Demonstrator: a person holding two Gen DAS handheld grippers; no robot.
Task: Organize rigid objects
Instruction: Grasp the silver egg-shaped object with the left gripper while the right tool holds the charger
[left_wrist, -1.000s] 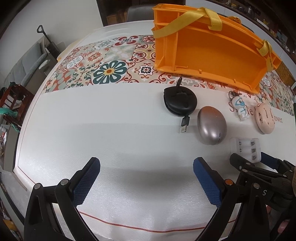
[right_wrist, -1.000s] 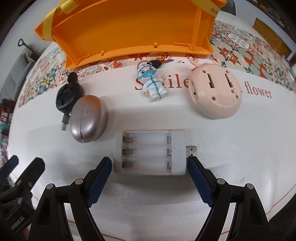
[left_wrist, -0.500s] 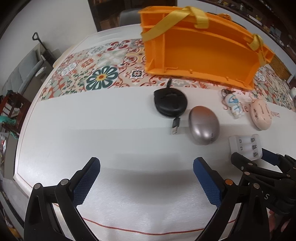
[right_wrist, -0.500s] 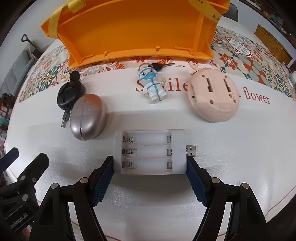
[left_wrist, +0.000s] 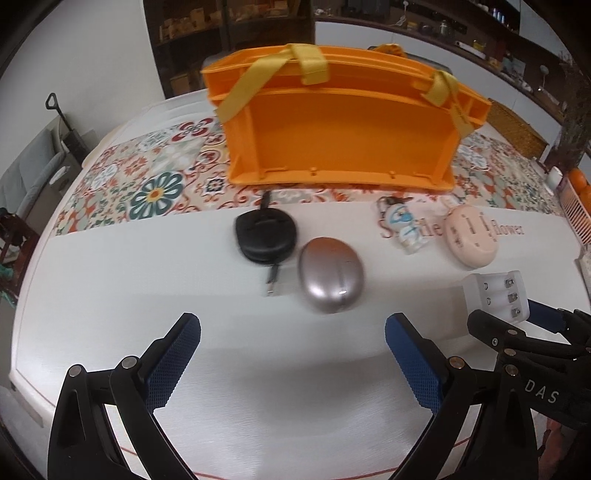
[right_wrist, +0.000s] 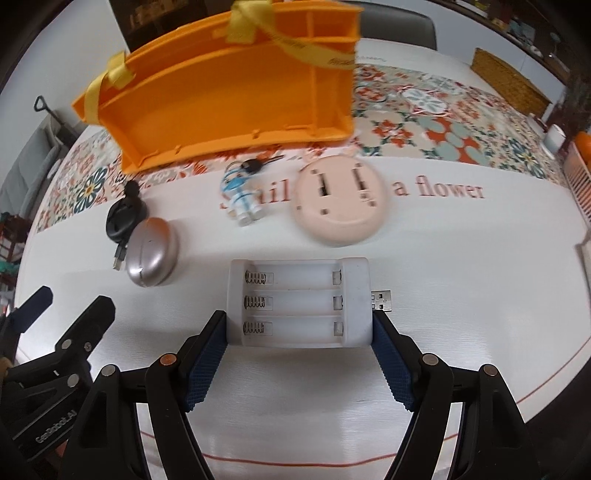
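Observation:
My right gripper (right_wrist: 299, 326) is shut on a white three-slot battery case (right_wrist: 299, 301) with a USB plug, its pads pressing both short ends just above the table. The case (left_wrist: 496, 295) also shows at the right of the left wrist view. My left gripper (left_wrist: 293, 325) hangs open over bare tablecloth with nothing between its fingers. Ahead of it lie a silver oval mouse (left_wrist: 330, 278), a black cable reel (left_wrist: 265, 234), a small figurine keychain (left_wrist: 404, 229) and a round pink device (left_wrist: 471, 236). An orange box (left_wrist: 340, 140) with yellow straps stands behind them.
The table's near edge (right_wrist: 295, 461) carries a thin red line. A pink crate with oranges (left_wrist: 576, 206) and a white cup (right_wrist: 554, 138) sit at the far right. A wicker basket (right_wrist: 509, 83) stands beyond the patterned runner, and a chair behind the box.
The right jaws closed from standing beside the battery case to gripping it, and the case rose a little. The left gripper drew back and tilted up, staying open.

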